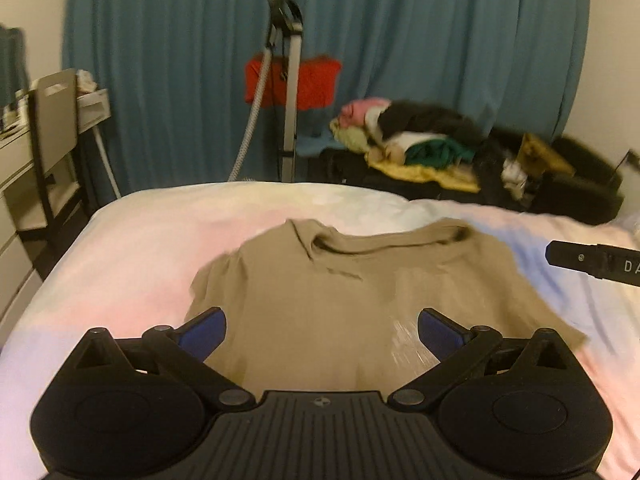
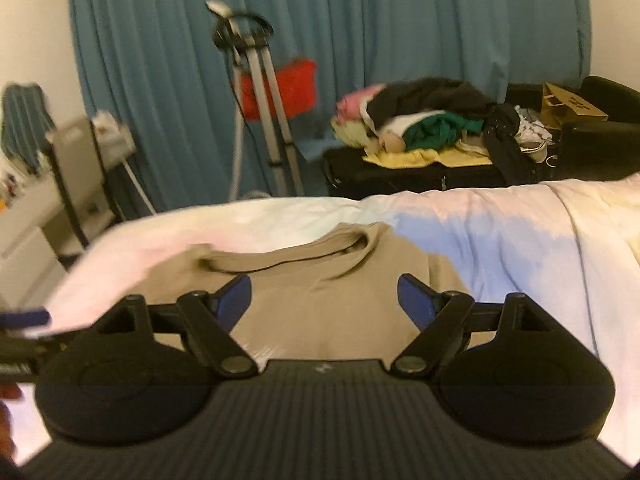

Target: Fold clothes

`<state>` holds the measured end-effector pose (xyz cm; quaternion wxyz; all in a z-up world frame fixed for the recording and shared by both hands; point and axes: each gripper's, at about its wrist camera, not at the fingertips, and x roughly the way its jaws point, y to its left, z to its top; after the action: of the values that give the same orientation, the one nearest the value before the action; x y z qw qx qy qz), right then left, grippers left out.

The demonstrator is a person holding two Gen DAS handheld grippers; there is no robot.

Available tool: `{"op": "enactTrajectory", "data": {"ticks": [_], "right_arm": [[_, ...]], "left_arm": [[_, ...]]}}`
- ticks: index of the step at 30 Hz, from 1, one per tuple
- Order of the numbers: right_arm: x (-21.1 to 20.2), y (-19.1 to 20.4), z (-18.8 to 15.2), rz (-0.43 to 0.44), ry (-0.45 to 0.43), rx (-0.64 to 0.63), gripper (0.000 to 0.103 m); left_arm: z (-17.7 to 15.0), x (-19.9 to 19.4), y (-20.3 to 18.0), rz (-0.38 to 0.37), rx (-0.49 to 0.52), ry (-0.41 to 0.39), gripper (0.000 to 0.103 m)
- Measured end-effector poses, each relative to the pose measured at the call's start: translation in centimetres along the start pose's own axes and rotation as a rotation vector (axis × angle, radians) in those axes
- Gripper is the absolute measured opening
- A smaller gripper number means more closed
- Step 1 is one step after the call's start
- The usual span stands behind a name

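A tan T-shirt (image 1: 320, 300) lies spread flat on the bed, collar away from me; it also shows in the right wrist view (image 2: 320, 304). My left gripper (image 1: 322, 334) is open and empty, hovering over the shirt's lower body. My right gripper (image 2: 324, 300) is open and empty over the shirt's right half, below the collar. The right gripper's black body (image 1: 592, 260) pokes in at the right edge of the left wrist view. Part of the left gripper (image 2: 24, 320) shows at the left edge of the right wrist view.
The bed (image 1: 140, 248) has a pastel pink, white and blue cover. Beyond it stand a garment steamer (image 1: 288, 92), a blue curtain (image 1: 400, 40) and a black suitcase (image 2: 400, 172) with a pile of clothes (image 1: 408, 136). A desk and chair (image 1: 52, 132) stand at left.
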<state>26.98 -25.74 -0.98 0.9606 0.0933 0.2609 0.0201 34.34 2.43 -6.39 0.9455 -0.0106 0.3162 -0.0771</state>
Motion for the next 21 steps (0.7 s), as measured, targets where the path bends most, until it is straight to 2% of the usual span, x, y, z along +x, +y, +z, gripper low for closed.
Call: {"op": "enactTrajectory", "data": {"ticks": [3,6,9,11,16,21], "right_arm": [[-6.3,0.6,-2.6,0.014,-0.052,0.013,0.081],[-11.7,0.7,-5.5,0.034,-0.091,0.022,0.081],[-15.3,0.4,-8.3,0.051,-0.096,0.059,0.082],[-16.3,0.4,-9.8,0.066,-0.082,0.085,0.082],[-15.7,0.2,-11.9,0.082,-0.046,0.111,0.082],[-13.0,-0.6,-13.9,0.065,-0.043,0.121,0.082]], "left_arm": [[-4.1,-8.0,-0.1,-0.014,-0.020,-0.055,0.103],[-7.6,-13.4,0.4,-0.043,-0.062,-0.074,0.103],[-9.7,-15.6,1.8,-0.069,-0.140,-0.046,0.102],[-10.4,-16.5,2.8,-0.079,-0.204,-0.014,0.101],[-9.8,-14.0,6.4,-0.042,-0.336,0.028,0.096],[-8.6,-7.4,10.0,0.027,-0.443,0.049,0.093]]}}
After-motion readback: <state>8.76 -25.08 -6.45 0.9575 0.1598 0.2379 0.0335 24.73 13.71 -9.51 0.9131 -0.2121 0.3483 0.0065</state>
